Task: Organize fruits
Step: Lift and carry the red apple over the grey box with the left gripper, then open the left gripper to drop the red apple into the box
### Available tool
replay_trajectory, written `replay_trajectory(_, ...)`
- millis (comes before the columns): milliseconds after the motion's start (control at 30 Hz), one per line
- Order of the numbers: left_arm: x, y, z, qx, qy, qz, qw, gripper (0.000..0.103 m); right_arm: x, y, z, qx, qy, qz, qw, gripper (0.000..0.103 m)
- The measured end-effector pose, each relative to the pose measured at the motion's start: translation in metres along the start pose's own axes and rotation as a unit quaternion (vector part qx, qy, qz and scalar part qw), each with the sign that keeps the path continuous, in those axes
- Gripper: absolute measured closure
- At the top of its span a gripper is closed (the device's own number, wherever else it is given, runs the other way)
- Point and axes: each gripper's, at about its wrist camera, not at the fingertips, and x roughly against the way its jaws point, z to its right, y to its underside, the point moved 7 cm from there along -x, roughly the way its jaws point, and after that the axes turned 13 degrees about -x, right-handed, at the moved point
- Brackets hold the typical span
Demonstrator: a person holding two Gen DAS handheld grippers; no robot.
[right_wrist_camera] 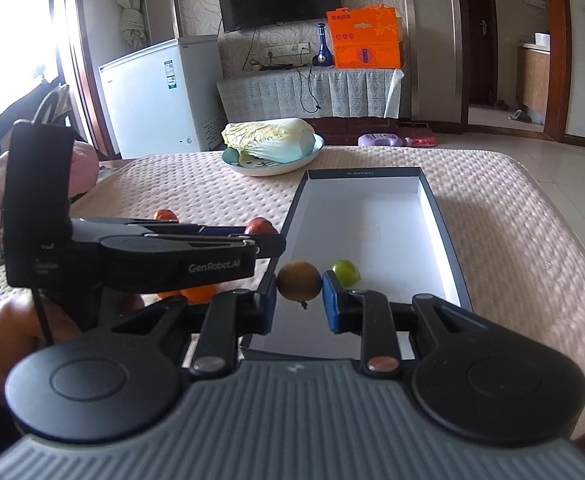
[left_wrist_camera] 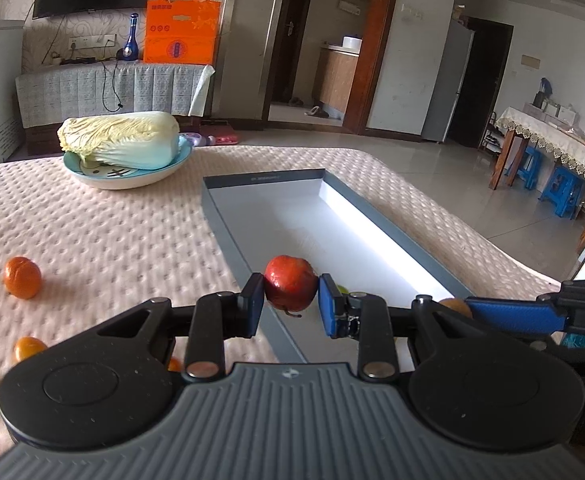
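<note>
Daylight from window (right_wrist_camera: 16,40) blown out at left; fisheye edges bent, slight blur.

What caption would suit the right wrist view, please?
Right gripper holds a brown fruit above the open box, beside a green fruit.

Each handheld gripper is black plastic, with a grey ribbed housing at the bottom of its own view, two round black discs on either side, and linkage arms pinned with silver and copper-coloured rivets. The left gripper (left_wrist_camera: 291,304) and the right gripper (right_wrist_camera: 299,300) carry blue finger pads (right_wrist_camera: 331,304). White "GenRobot.AI" lettering marks the left unit's side, with a black cable trailing from it.
</note>
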Motion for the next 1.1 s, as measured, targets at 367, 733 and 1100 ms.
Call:
replay_trajectory(367, -0.014, -0.007, 0.006, 0.000, 0.006, 0.001, 1.0000, 0.069, 0.003, 0.002, 0.006, -0.006, 0.007, -0.005, 1.000, 0.075)
replay_trajectory(733, -0.031, -0.016, 0.021, -0.005, 0.025, 0.003, 0.9997, 0.069, 0.000, 0.004, 0.006, -0.004, 0.008, -0.016, 1.000, 0.075)
replay_trajectory(1100, -0.053, -0.018, 0.035, -0.011, 0.047, -0.005, 0.9988, 0.069, -0.011, 0.006, 0.007, -0.010, 0.008, -0.028, 1.000, 0.075)
